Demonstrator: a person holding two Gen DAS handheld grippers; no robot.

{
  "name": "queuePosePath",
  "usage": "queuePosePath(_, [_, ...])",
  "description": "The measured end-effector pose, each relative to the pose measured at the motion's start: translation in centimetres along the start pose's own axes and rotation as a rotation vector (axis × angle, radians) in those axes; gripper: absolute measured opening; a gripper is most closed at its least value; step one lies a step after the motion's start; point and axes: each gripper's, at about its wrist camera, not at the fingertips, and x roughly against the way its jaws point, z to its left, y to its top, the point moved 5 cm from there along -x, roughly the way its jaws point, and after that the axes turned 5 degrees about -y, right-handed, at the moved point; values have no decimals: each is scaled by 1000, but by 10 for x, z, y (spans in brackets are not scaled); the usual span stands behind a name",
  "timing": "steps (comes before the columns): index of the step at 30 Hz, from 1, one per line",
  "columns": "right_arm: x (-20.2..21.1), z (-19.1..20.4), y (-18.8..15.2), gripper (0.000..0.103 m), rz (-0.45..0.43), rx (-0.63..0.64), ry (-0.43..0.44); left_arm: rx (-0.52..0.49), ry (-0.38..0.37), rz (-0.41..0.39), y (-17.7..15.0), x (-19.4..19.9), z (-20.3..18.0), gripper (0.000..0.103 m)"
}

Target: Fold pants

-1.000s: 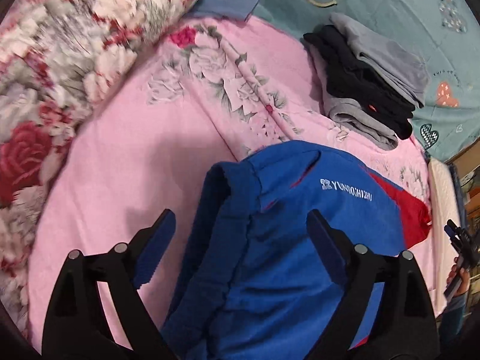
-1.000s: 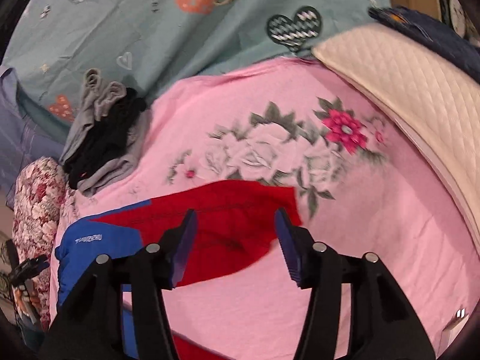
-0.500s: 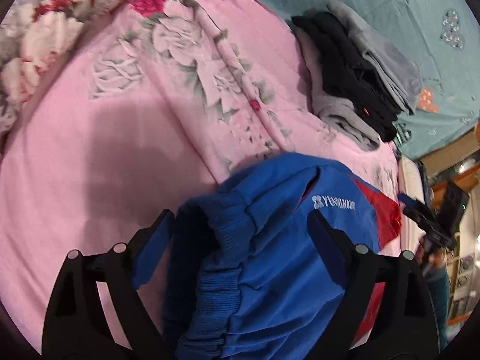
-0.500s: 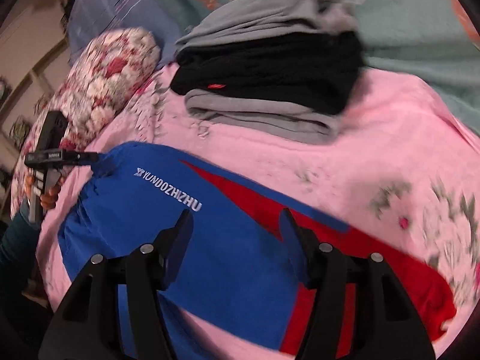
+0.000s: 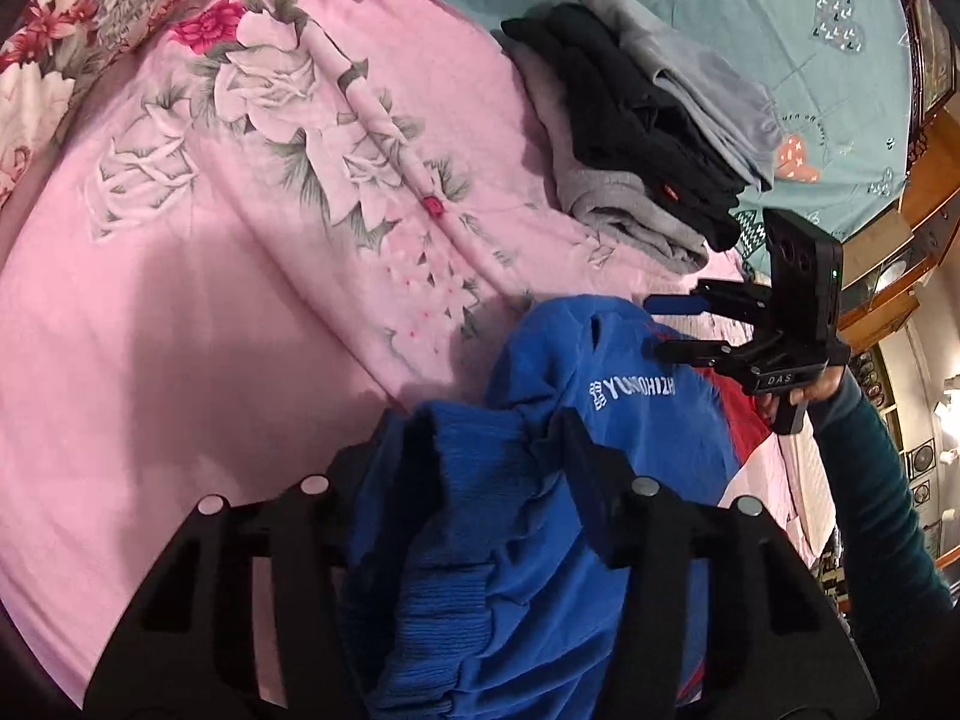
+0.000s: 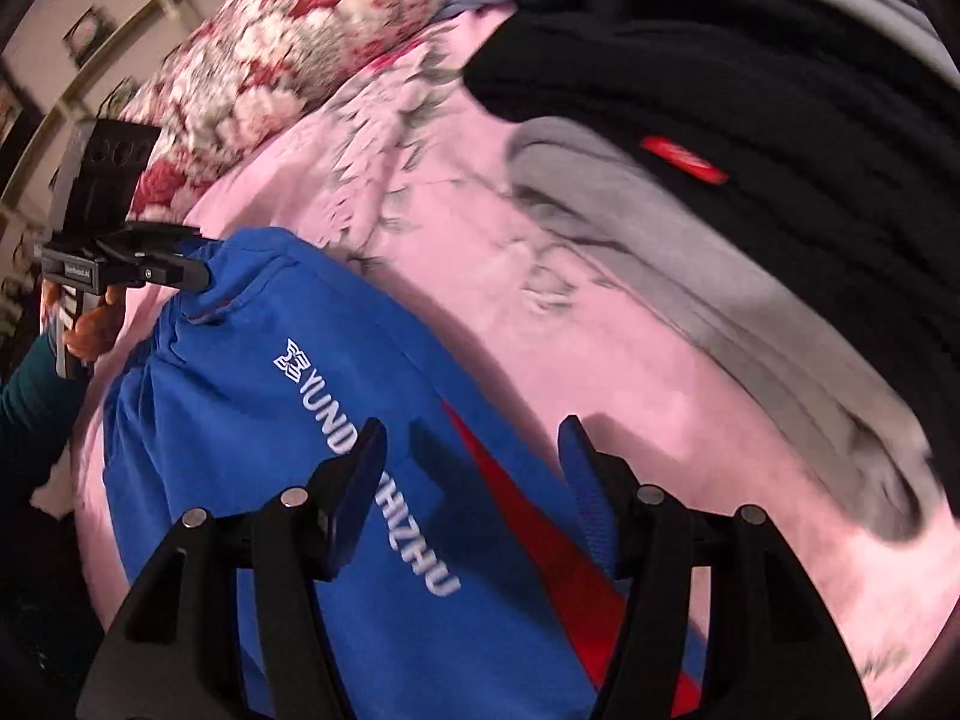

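Pink floral bedspread (image 5: 180,330): blue pants (image 5: 540,540), waistband clamped by left gripper (image 5: 480,456); right gripper (image 6: 474,480) spread, hovering. Step: mid-fold; next, likely grasping the cloth.

Warm, fairly dim indoor light. The left wrist view is sharp, with a soft shadow on the pink floral bedsheet (image 5: 252,276). The right wrist view is motion-smeared, worst on the stack of folded grey and black clothes (image 6: 750,138). Fisheye curvature and dark corners frame both.
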Motion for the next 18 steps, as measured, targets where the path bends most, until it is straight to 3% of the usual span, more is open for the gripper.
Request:
queuePosePath(2, [-4,5,2,47,8,42,-17,-3,-8,5,-1,-1,2,56])
queuePosePath(3, [-7,8,2,20,33,49,8,7,-13,8,0,-1,5,59])
queuePosePath(4, [-10,12,0,6,54,66,6,28,-12,2,2,1,11,67])
queuePosePath(7, [3,21,0,6,18,132,-31,61,-18,-39,5,12,19,71])
queuePosePath(10, [27,19,3,6,-43,123,-36,50,-22,-65,5,22,20,85])
queuePosePath(15, [30,23,-2,6,-47,145,-77,78,-100,-11,7,4,22,92])
queuePosePath(18, [25,17,-5,6,-48,112,-85,91,-166,-24,11,-6,19,99])
